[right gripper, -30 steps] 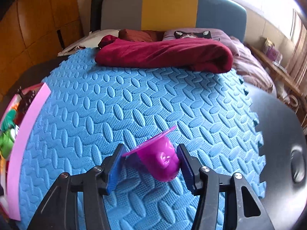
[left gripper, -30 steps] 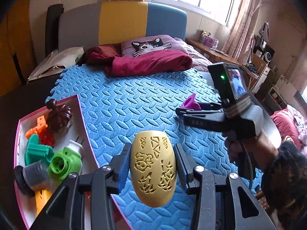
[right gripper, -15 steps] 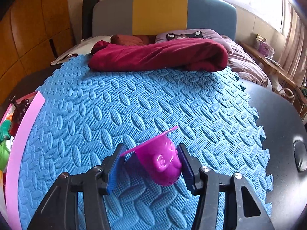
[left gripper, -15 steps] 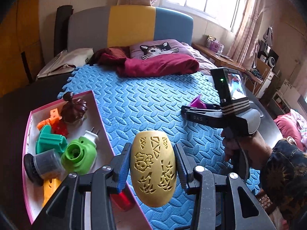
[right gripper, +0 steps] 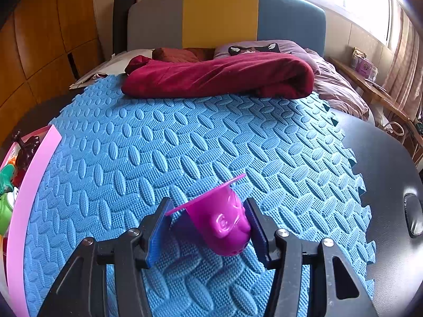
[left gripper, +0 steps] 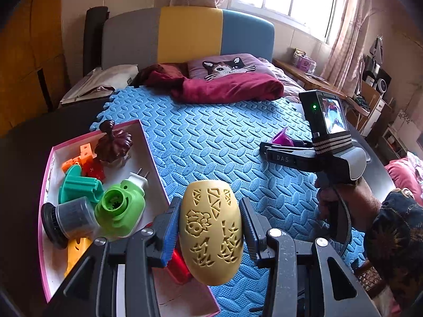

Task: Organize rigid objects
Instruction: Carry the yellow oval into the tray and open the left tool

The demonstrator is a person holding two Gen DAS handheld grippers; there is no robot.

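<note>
Left gripper (left gripper: 210,231): we have it clamped on the yellow egg (left gripper: 210,233), one pad on each long side, so the carved shell sits upright and cannot roll out.
Yellow egg: held in the air over the near right edge of the pink box (left gripper: 148,142), partly above the blue mat (left gripper: 211,145); we judge it is being carried there to be dropped in with the rest.
Pink box: sits on the dark desk (left gripper: 39,132) at the left edge of the mat, already holding the sorted pieces, among them a green plug-in (left gripper: 120,208), a teal piece (left gripper: 76,186), orange blocks (left gripper: 79,158), a dark brown figure (left gripper: 113,146) and a grey jar (left gripper: 70,218).
Free room in the box: the near right corner looks bare (a red piece (left gripper: 178,266) shows just under the gripper, half hidden), so that seems the natural spot.
Right gripper (right gripper: 208,231): closed on the purple cup (right gripper: 220,224), which lies tilted with its wide rim toward the left pad; the grip is across the body, since the thin rim gives nothing to squeeze.
Purple cup: held just above the mat, well apart from the box; we take it to be waiting its turn.
Right hand (left gripper: 333,206): seen from the left camera, wrapped round the handle, sleeve at the wrist.
Risk: the cup's slanted hold could slip when tipped.
</note>
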